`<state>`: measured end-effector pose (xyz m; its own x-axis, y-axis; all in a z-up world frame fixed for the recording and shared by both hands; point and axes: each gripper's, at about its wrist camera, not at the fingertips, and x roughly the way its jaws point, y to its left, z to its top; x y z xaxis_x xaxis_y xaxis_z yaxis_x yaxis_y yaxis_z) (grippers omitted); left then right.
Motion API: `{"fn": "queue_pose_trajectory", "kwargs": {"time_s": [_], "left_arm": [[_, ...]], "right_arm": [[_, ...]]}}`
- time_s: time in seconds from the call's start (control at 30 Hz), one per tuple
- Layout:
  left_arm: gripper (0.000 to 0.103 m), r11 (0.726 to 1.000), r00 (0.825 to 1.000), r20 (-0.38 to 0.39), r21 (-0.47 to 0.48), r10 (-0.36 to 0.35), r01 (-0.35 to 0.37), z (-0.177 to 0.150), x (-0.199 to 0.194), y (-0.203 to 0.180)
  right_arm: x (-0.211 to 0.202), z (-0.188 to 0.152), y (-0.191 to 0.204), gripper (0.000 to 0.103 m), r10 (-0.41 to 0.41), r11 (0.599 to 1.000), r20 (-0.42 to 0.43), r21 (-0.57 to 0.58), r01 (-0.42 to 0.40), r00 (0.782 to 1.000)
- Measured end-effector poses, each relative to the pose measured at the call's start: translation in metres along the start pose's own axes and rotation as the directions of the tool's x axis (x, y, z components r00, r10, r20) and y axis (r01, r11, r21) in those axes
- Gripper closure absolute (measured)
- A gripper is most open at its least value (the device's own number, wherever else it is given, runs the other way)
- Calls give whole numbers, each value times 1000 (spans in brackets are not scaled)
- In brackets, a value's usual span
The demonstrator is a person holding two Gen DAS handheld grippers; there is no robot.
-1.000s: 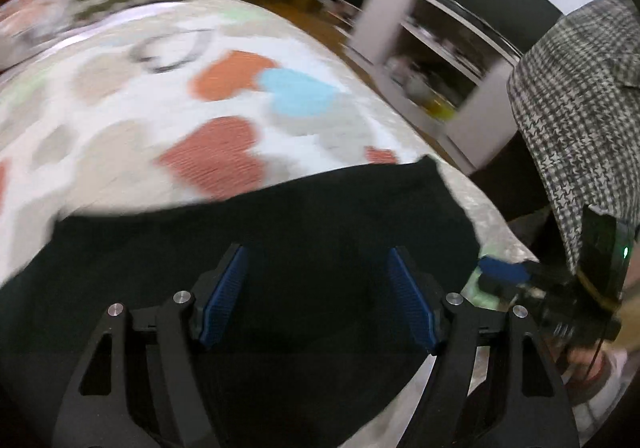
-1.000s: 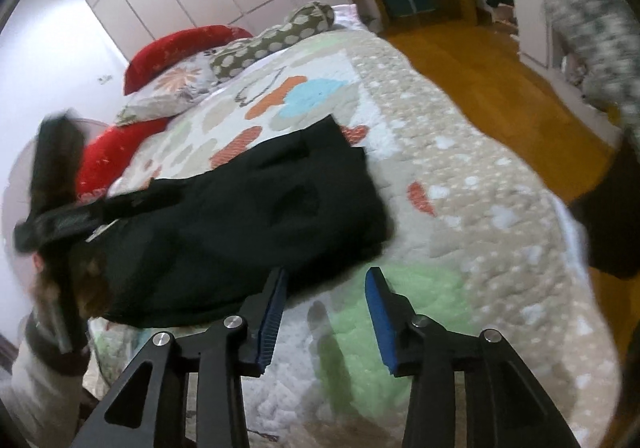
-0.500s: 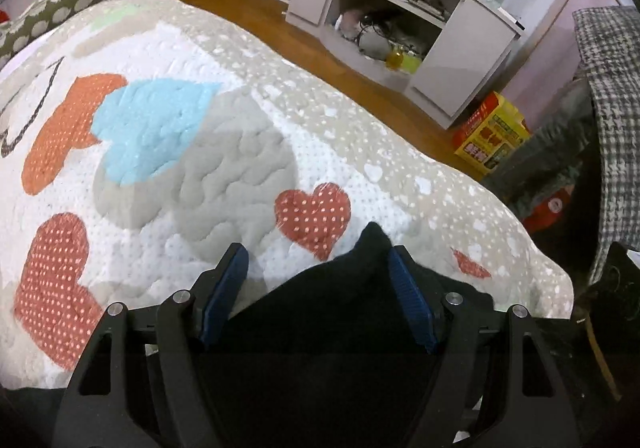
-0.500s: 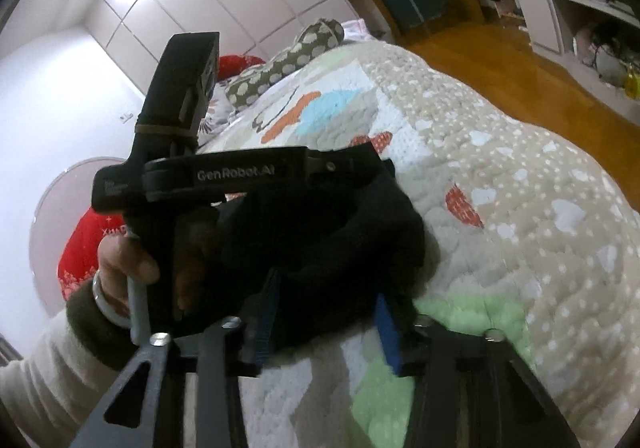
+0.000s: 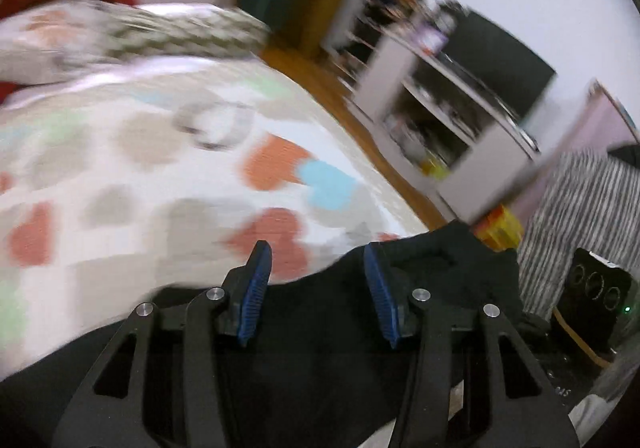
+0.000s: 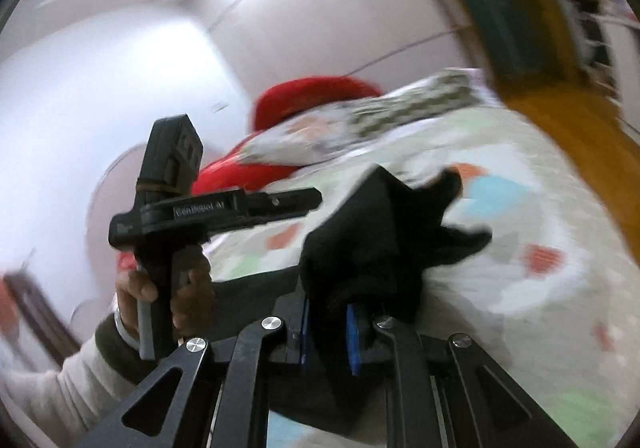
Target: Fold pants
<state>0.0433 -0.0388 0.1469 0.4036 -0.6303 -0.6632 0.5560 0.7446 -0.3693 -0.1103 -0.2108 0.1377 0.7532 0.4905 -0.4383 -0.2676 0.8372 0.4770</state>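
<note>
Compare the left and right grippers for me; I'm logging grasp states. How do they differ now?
The left gripper stands open, its blue pads apart with nothing pinched; the right gripper is shut on the black pants. The left hovers over flat-lying fabric; the right lifts a bunched fold above the quilt. Both have black frames and blue pads.

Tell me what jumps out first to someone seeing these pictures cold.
The black pants bunched up and lifted off the bed, pinched in the right gripper at the bottom centre of the right wrist view. Behind them spreads the quilt with orange, blue and red hearts, and a red pillow at the head of the bed. To the left, a hand holds the left gripper, whose jaws stand open over the dark cloth.
</note>
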Motion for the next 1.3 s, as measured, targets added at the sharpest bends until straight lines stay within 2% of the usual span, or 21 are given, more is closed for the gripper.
{"fn": "queue_pose_trajectory", "kwargs": {"time_s": [0.1, 0.17, 0.23, 0.27, 0.3, 0.43, 0.5, 0.53, 0.63, 0.7, 0.73, 0.77, 0.8, 0.9, 1.0, 1.07, 1.1, 1.13, 1.17, 1.23, 1.3], "left_arm": [[44, 994, 995, 61, -91, 73, -67, -23, -53, 41], [36, 983, 991, 77, -155, 107, -94, -45, -75, 68], [35, 969, 985, 60, -200, 159, -145, -66, -83, 87], [35, 965, 984, 47, -210, 172, -159, -75, -86, 94], [35, 961, 983, 34, -221, 179, -168, -84, -85, 95], [35, 954, 987, -8, -258, 158, -154, -114, -74, 99], [35, 957, 990, -21, -253, 141, -142, -120, -64, 93], [35, 959, 991, -22, -247, 135, -137, -121, -58, 88], [35, 966, 991, 0, -221, 136, -132, -118, -51, 75], [35, 970, 990, 7, -197, 144, -140, -115, -49, 69], [35, 971, 988, 8, -188, 152, -148, -113, -49, 67], [35, 970, 987, 9, -186, 159, -154, -112, -50, 67], [35, 969, 985, 10, -185, 170, -165, -111, -51, 68], [35, 964, 982, 12, -193, 186, -181, -112, -55, 70], [35, 966, 983, 4, -187, 182, -178, -118, -54, 64], [35, 960, 976, -33, -176, 214, -216, -124, -46, 58], [35, 953, 969, -65, -176, 239, -247, -128, -37, 56], [35, 948, 964, -86, -179, 251, -263, -131, -31, 56], [35, 944, 961, -110, -189, 254, -271, -135, -23, 57], [35, 938, 961, -139, -222, 241, -267, -140, -8, 61], [35, 934, 960, -116, -224, 256, -277, -139, 0, 60]], "right_arm": [[50, -12, 35, 89, 80, 993, -90, -75, -87, 993], [92, -28, 47, 88, 117, 988, -196, -78, -134, 974], [132, -49, 49, 87, 101, 993, -360, -21, -117, 928], [144, -57, 47, 85, 90, 995, -437, 4, -98, 895], [144, -63, 45, 85, 89, 995, -464, 12, -95, 881], [98, -48, 17, 85, 125, 992, -340, 77, -104, 932], [75, -35, 5, 85, 76, 995, -254, 87, -55, 964], [73, -30, 1, 85, 41, 997, -237, 76, -23, 971], [85, -25, 17, 85, 23, 999, -289, -23, -31, 957], [92, -32, 33, 85, 85, 994, -308, -38, -102, 948], [96, -33, 41, 85, 139, 987, -334, -34, -160, 932], [100, -40, 52, 85, 164, 979, -375, -53, -198, 912], [98, -44, 58, 85, 149, 977, -384, -86, -196, 911], [86, -43, 56, 85, 70, 981, -317, -152, -124, 946], [83, -33, 23, 85, -40, 996, -265, -90, 17, 963], [87, -27, 5, 82, -151, 988, -254, -69, 138, 955], [91, -26, -4, 76, -210, 977, -248, -77, 197, 946], [97, -26, -12, 61, -257, 966, -242, -86, 243, 935], [104, -27, -19, 54, -279, 960, -250, -88, 265, 927], [119, -29, -31, 55, -272, 962, -299, -71, 263, 915], [122, -29, -44, 72, -207, 975, -308, 15, 222, 928]]}}
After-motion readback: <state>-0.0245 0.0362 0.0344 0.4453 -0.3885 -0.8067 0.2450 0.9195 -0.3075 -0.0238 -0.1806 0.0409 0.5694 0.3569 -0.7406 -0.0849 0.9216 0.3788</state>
